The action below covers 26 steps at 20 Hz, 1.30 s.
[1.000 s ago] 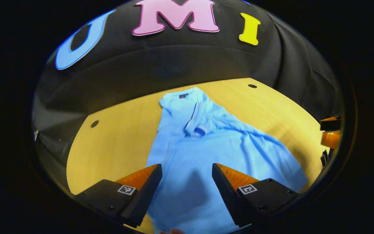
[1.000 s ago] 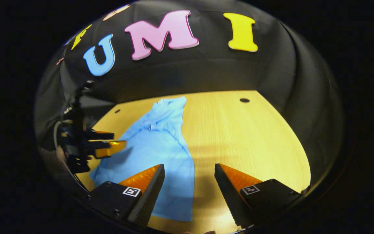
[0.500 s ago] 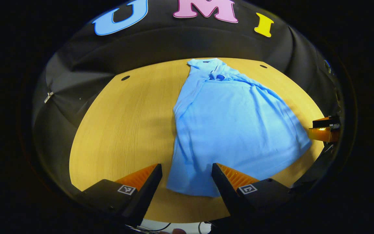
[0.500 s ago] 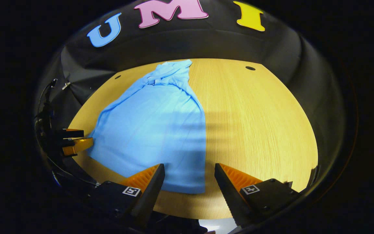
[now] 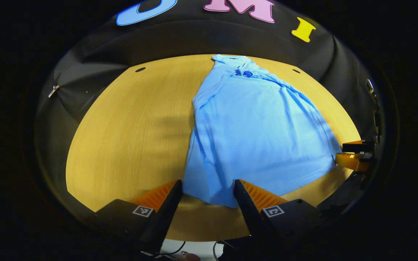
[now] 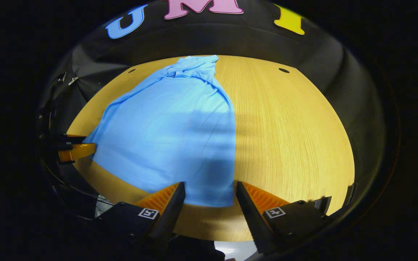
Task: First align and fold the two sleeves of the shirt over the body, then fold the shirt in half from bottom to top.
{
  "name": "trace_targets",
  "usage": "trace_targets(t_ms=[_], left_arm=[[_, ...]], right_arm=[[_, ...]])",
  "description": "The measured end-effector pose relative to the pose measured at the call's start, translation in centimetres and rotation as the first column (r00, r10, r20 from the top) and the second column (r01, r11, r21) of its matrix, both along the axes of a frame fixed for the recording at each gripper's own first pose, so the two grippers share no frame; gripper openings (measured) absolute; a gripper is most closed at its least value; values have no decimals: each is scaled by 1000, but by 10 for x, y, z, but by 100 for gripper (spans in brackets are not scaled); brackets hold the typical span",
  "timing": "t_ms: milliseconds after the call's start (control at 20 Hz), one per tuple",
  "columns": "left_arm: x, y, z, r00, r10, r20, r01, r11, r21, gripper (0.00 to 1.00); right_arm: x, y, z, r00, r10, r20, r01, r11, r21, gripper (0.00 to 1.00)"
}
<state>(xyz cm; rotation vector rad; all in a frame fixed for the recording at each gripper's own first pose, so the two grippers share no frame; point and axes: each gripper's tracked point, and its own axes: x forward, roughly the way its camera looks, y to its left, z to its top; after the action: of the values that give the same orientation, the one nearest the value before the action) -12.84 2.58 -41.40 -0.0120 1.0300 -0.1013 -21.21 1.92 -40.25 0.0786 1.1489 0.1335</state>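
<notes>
Shirt (image 5: pixel 256 134) hem corners sit between both gaping tools (image 5: pixel 207 188) (image 6: pixel 209 190), contact unclear.

A light blue shirt (image 5: pixel 256 127) lies flat down the middle of the wooden table (image 5: pixel 129 127), collar at the top of the frame in the left gripper view. Bare wood spreads across the left half of that frame, and across the right half of the right gripper view, offering open passage. The right gripper (image 5: pixel 354 154), at the frame's right edge, stands just beside the shirt's hem corner.
</notes>
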Motion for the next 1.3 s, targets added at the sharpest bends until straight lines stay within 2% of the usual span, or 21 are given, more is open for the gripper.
trace_targets(t_ms=[50,100,150,200,250,300,350,450,600,800,1000,1150,1300], left_arm=[[1,-3,-2,1000,-14,-3,14,1000,-2,89],[1,-6,-2,999,-35,-2,35,999,-5,86],[-1,-10,-2,998,-56,-2,56,998,-13,70],[0,-14,0,997,-74,6,74,997,-21,54],[1,-17,-1,997,-80,13,81,997,-18,39],[4,-17,2,996,-82,22,82,997,0,23],[6,-19,2,996,-91,24,91,996,11,7],[13,-27,11,993,-104,47,104,995,-3,6],[39,-31,30,994,-58,98,63,997,-46,6],[109,-24,71,978,-1,208,16,997,-71,6],[206,-23,108,942,53,331,-19,994,-107,6],[283,-20,125,910,60,411,-29,996,-80,6],[346,-22,130,891,57,451,-32,997,-63,6]], right_arm=[[0,6,-1,1000,18,-5,-18,1000,6,87],[3,9,-1,1000,26,8,-26,1000,14,74],[3,15,0,1000,27,10,-27,999,29,69],[6,20,1,1000,15,17,-16,999,48,37],[6,22,2,1000,-18,12,17,998,67,19],[10,27,1,999,-47,11,46,994,98,7],[11,29,2,997,-76,2,76,989,131,6],[22,23,9,990,-139,10,135,977,162,5],[52,10,29,982,-175,70,160,972,173,5],[121,-7,54,959,-235,159,201,958,207,5],[211,-23,74,926,-243,289,186,959,213,5],[292,-33,79,890,-253,378,183,960,212,5],[362,-44,70,870,-258,420,191,962,195,5]])
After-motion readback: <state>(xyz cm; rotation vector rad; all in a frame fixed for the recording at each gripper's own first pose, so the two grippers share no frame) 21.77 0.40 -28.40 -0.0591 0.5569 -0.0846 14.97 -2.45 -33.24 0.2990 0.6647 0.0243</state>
